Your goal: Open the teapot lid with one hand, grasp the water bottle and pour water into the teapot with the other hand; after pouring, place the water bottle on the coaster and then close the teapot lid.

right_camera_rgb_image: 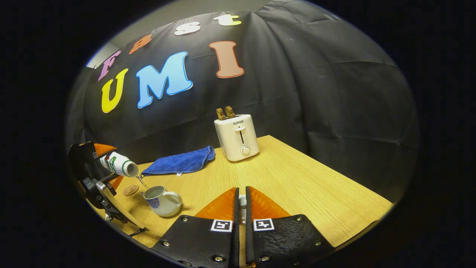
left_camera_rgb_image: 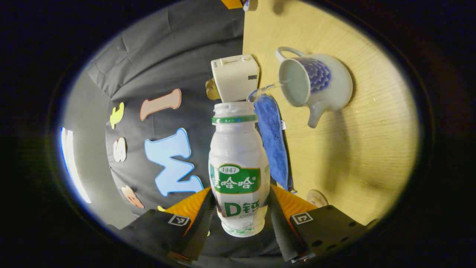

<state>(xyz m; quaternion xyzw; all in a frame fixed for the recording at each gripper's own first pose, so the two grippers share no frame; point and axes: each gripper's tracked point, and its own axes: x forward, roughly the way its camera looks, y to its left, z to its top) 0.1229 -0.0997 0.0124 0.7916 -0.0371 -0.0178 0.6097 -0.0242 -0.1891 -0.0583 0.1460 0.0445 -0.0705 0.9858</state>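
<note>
Water bottle [left_camera_rgb_image: 238, 167] between left jaws (tilted), above teapot [left_camera_rgb_image: 316, 85]

A big black cloth wall [right_camera_rgb_image: 316, 93] stands behind the light wooden table [right_camera_rgb_image: 297, 178] — a grey wall [left_camera_rgb_image: 83, 149] shows far left.

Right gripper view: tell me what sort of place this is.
Probably a staged recording booth set up as a kitchen corner: a black cloth wall backs a light wooden table carrying a white two-slot toaster and a folded blue towel.
</note>
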